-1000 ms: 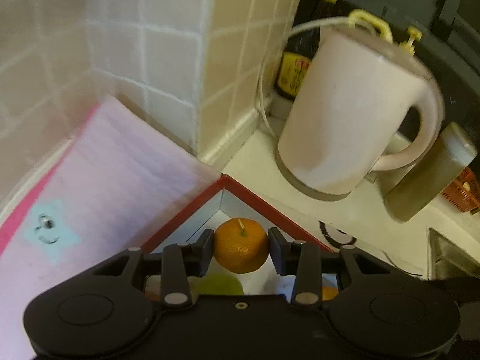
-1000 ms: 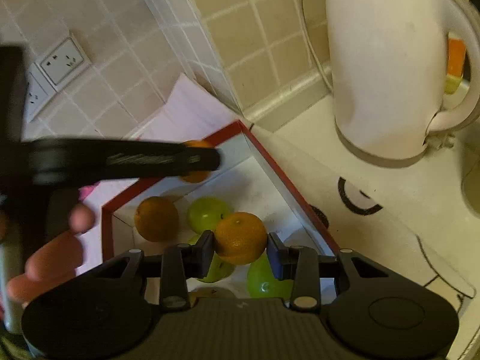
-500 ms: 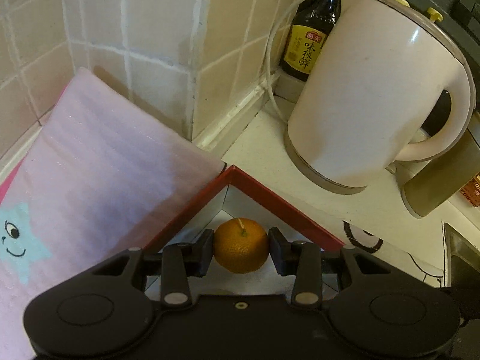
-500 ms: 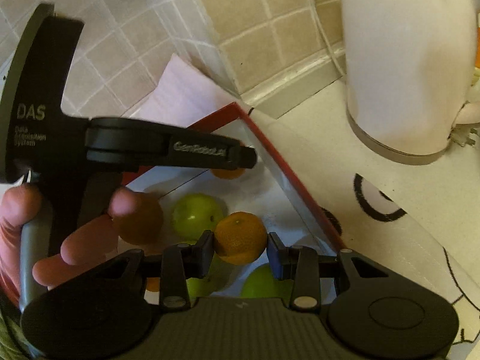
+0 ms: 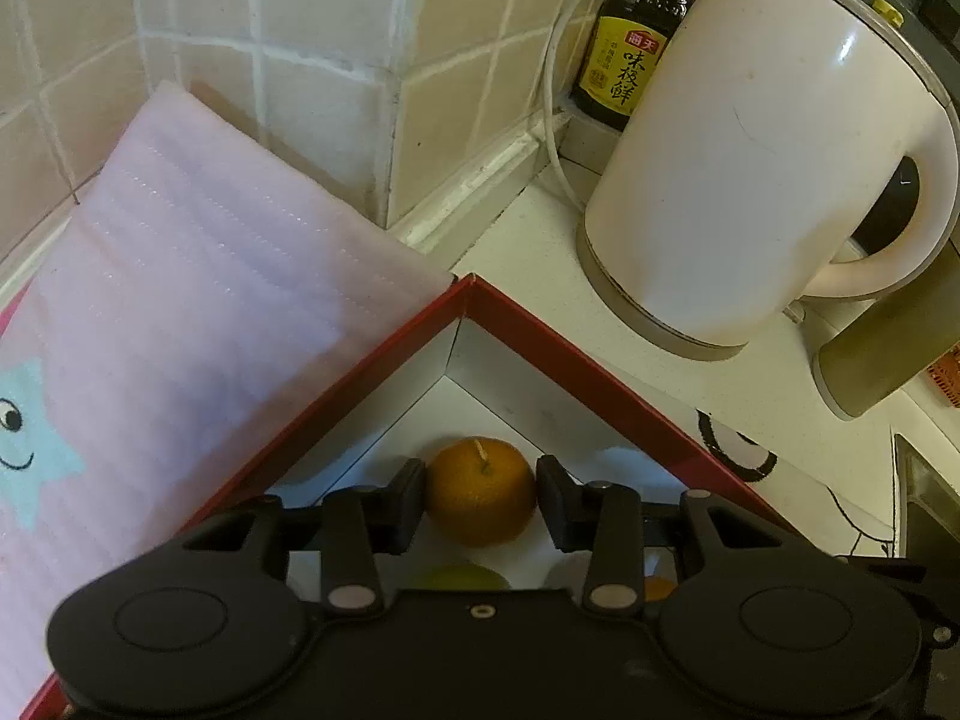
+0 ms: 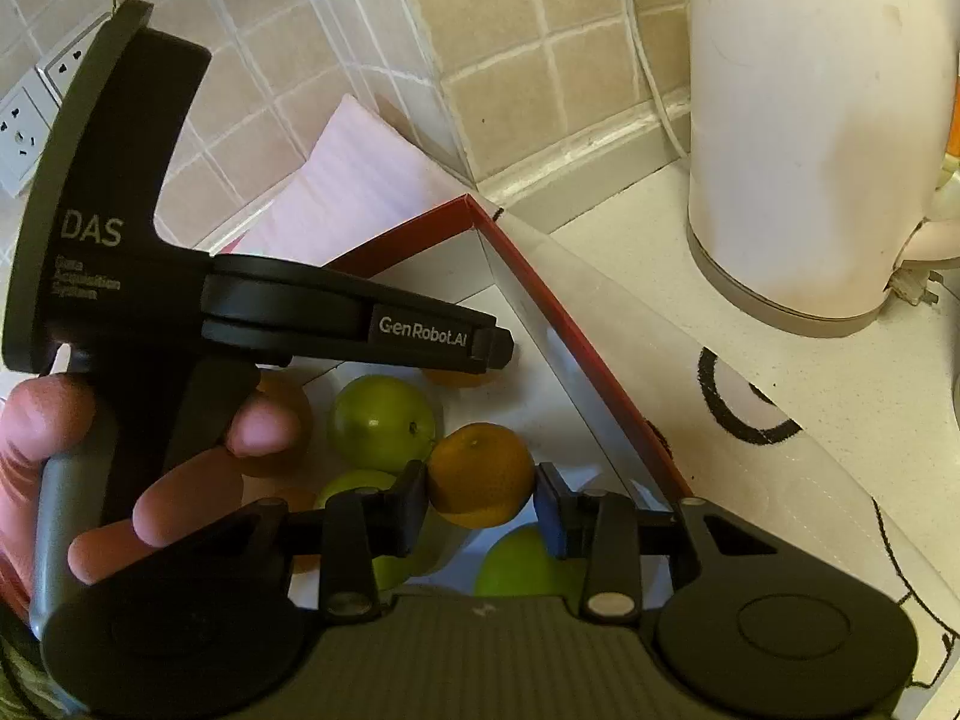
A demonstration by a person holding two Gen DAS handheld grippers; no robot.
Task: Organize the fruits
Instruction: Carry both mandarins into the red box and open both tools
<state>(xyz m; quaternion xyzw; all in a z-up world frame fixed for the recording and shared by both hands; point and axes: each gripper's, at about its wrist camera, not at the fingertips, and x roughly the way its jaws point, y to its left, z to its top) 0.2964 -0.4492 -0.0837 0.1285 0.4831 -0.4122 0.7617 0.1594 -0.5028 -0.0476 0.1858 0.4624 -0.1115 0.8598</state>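
Two mandarins are gripped over the red-rimmed box (image 5: 384, 354): one mandarin (image 5: 480, 491) is clamped by the left gripper (image 5: 480, 498) near the box's far corner, another mandarin (image 6: 480, 476) is clamped by the right gripper (image 6: 482, 501) above green fruits (image 6: 381, 416). A white kettle (image 5: 750, 180) is seen right of the box.

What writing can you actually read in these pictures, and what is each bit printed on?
"DAS": left gripper's black body.
"GenRobot.AI": its arm.
Small lines under "DAS": too blurred to read.
"海天" and "味极鲜": yellow label of the dark sauce bottle.
Smaller print on that label: too small to read.
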